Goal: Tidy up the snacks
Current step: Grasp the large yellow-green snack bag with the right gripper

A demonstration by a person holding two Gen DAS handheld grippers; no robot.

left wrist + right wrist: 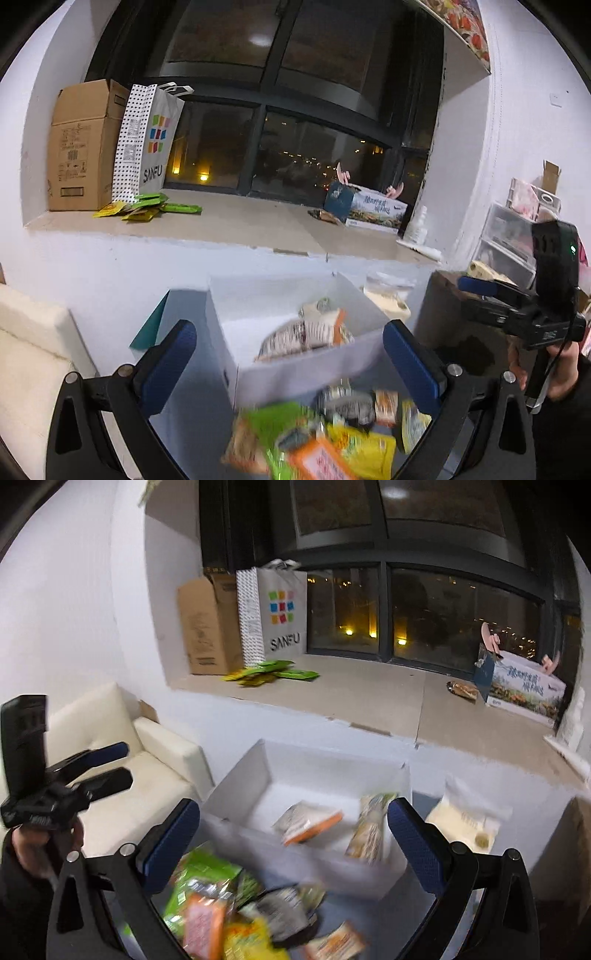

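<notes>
A white open box [295, 373] stands ahead of both grippers, with an orange-and-white snack packet [306, 332] inside; the right wrist view shows the box [258, 768] holding two packets [310, 821]. A blurred pile of loose snack packets [321, 439] in green, yellow and orange lies in front of it, also in the right wrist view [236, 912]. My left gripper [291, 362] is open and empty above the pile and box. My right gripper [295, 845] is open and empty too. Each gripper shows in the other's view, the right [517, 302] and the left [85, 771].
A window sill [236, 221] holds a cardboard box [85, 147], a SANFU paper bag [151, 144], green and yellow packets [147, 206] and a printed carton [369, 210]. A cream sofa [147, 760] stands left. A clear drawer unit [513, 236] and a bag [465, 823] are right.
</notes>
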